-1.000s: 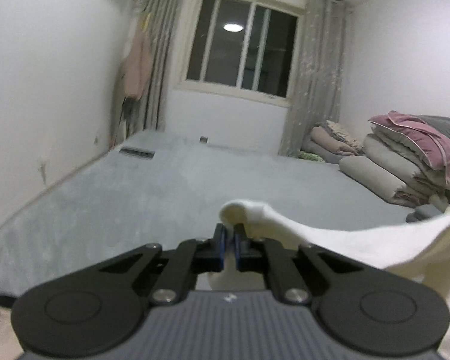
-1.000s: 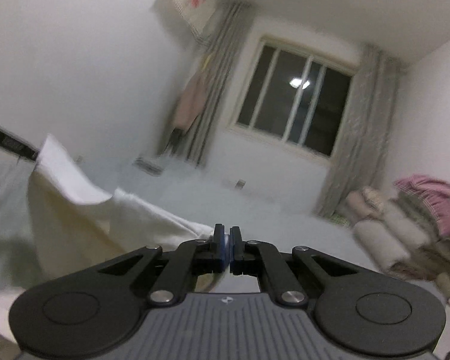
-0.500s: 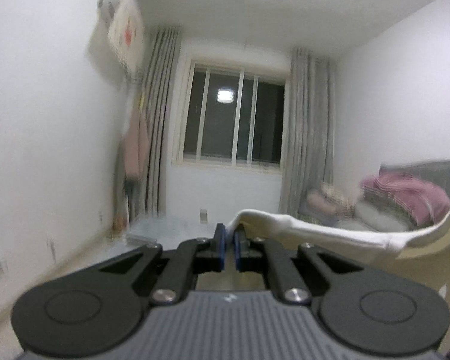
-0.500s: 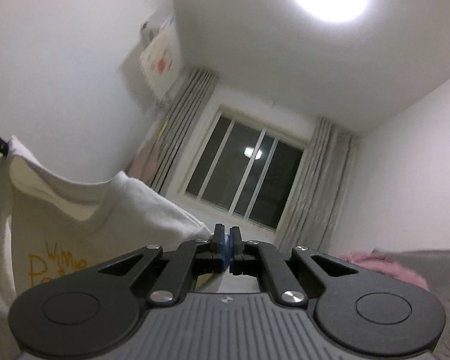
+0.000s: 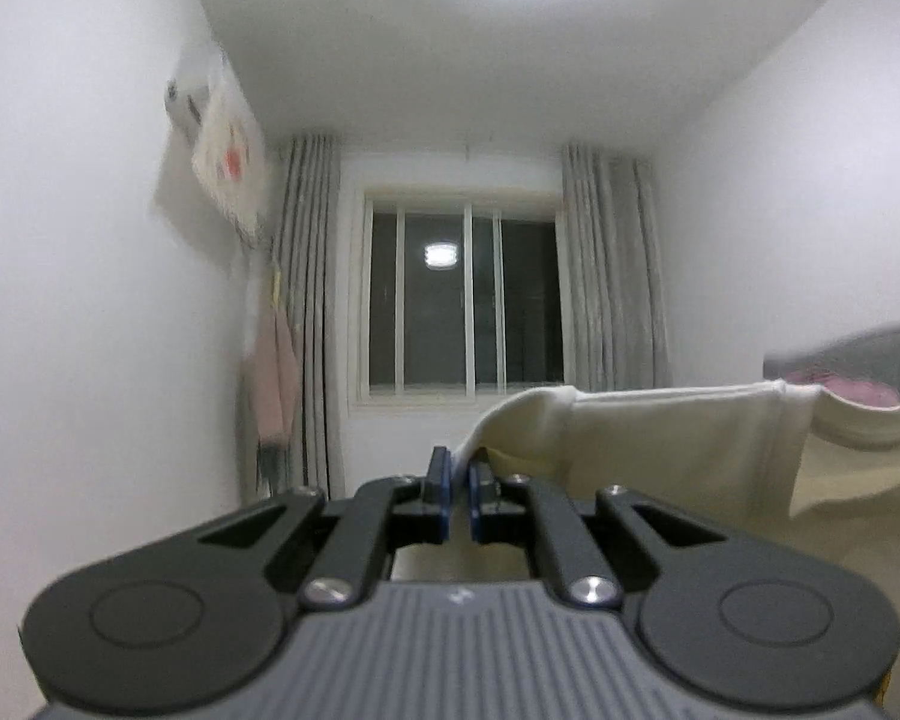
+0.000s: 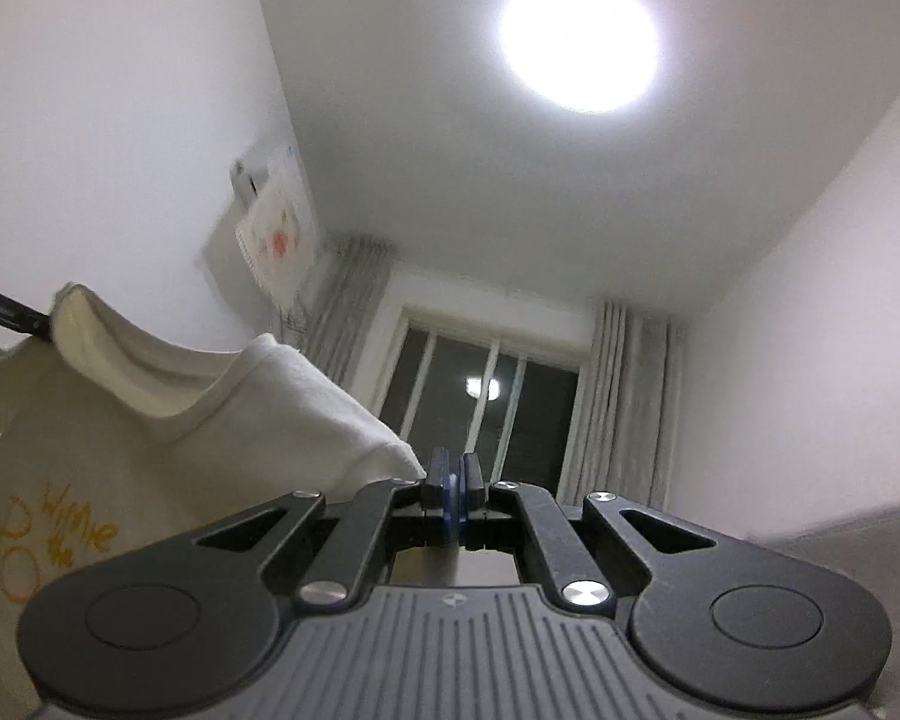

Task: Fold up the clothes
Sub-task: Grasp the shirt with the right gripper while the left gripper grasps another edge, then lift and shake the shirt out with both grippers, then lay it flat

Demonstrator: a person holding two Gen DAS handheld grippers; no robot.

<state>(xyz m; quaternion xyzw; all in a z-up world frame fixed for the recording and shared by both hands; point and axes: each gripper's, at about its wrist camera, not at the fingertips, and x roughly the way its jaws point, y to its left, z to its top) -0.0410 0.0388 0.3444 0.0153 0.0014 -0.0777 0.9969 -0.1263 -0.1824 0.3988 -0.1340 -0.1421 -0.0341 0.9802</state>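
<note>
Cream T-shirt (image 5: 678, 450) hangs in the air, stretched between the two grippers, its lower part cut off by the frame edges and by the gripper bodies, so its full length cannot be made out. The left gripper (image 5: 459, 471) has its jaws narrowed onto one shoulder edge of the fabric; the right gripper (image 6: 453, 480) is clamped tight on the other shoulder, blue pads almost meeting. The wide ribbed neckline (image 6: 150, 384) sags between them. Orange and yellow lettering (image 6: 60, 534) on the chest is only partly legible in the right wrist view. Both cameras tilt upward: a round ceiling light (image 6: 576, 42) glares overhead, and a dark window (image 5: 462, 300) flanked by grey curtains (image 5: 306, 324) fills the far wall. A pink garment (image 5: 273, 384) hangs blurred beside the left curtain, below a wall unit draped with a patterned cover (image 5: 228, 150). Something pink (image 5: 852, 390) shows just above the shirt at the right edge, too blurred to identify
</note>
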